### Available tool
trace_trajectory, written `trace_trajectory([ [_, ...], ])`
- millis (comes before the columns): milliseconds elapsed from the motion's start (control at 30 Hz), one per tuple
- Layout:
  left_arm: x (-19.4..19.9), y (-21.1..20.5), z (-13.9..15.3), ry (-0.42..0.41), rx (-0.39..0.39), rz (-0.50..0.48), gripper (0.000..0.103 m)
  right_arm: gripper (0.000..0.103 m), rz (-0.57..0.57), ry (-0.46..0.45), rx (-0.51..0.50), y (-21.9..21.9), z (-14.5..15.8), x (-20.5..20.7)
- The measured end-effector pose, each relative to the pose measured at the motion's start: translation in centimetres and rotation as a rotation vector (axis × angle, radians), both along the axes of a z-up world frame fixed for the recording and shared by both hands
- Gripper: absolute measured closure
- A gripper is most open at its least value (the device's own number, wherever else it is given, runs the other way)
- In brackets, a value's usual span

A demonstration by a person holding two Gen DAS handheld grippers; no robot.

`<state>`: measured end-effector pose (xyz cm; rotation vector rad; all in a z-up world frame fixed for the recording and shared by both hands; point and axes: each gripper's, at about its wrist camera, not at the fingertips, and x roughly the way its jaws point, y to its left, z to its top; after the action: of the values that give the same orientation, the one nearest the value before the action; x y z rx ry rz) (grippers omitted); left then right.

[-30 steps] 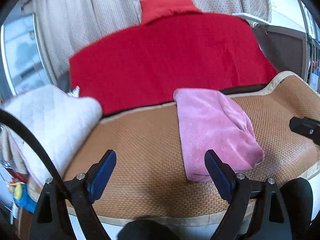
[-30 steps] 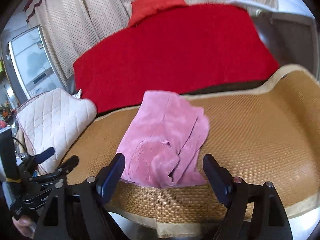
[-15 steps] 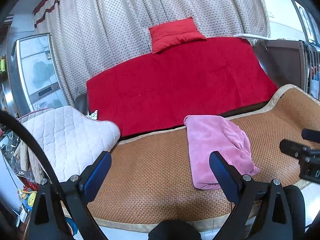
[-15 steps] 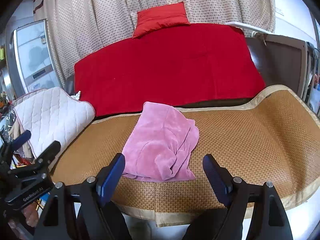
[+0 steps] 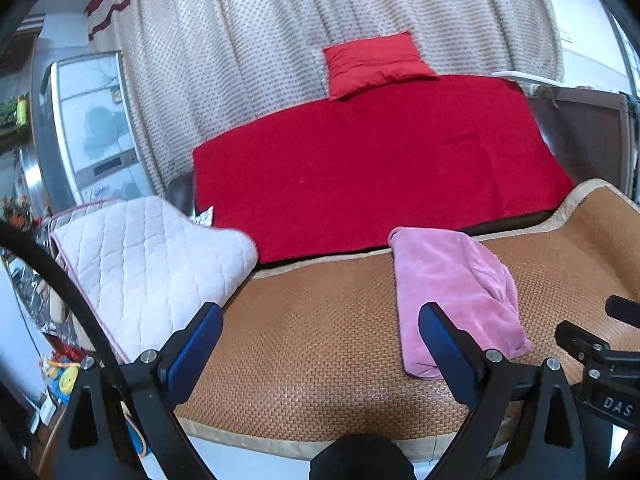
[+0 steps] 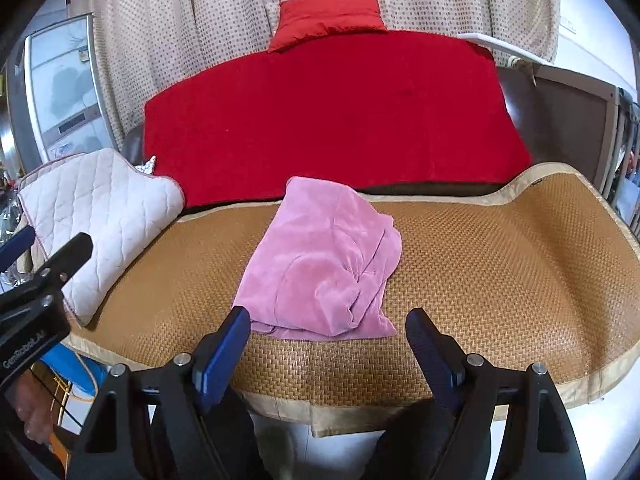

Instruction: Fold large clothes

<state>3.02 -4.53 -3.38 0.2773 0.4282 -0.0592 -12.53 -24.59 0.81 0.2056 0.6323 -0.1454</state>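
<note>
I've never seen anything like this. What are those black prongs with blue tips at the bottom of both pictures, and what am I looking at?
No robot here: a person holds a two-finger tool in each hand, each with a wide-angle camera looking along its fingers. One picture comes from the left tool, the other from the right tool. Both stand open and hold nothing. Ahead, a folded pink garment lies on a woven mat. Behind it is a red blanket with a red pillow; a white quilted pad sits at the left.

hidden: near end of pink garment [image 5: 452, 292] behind the left gripper's [image 5: 320, 344] right finger | cut off: woven mat [image 6: 500, 272] at right edge, fridge [image 6: 56, 84] at left edge | unreadable: clutter under quilted pad [image 5: 140, 260]
</note>
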Motion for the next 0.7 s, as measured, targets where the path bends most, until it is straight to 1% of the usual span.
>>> trace_trajectory([
  [133, 1.0, 0.7, -1.0, 0.047, -0.025, 0.031, 0.005, 0.02, -0.016, -0.014, 0.012, 0.5, -0.7, 0.4],
  [267, 1.3, 1.2, -1.7, 0.059, -0.051, 0.041, 0.005, 0.02, -0.03, -0.003, 0.024, 0.5, -1.5, 0.8],
  [367, 1.2, 1.2, -1.8, 0.07, -0.06, 0.04, 0.005, 0.02, -0.033, 0.001, 0.028, 0.4, -1.7, 0.8],
  [533, 0.5, 1.3, -1.3, 0.051, -0.057, 0.042, 0.005, 0.02, -0.032, -0.028, 0.018, 0.6, -0.9, 0.2],
  [700, -0.1, 2.0, -0.4, 0.037, -0.071, 0.039, 0.005, 0.02, -0.03, -0.046, 0.018, 0.9, -0.1, -0.3],
])
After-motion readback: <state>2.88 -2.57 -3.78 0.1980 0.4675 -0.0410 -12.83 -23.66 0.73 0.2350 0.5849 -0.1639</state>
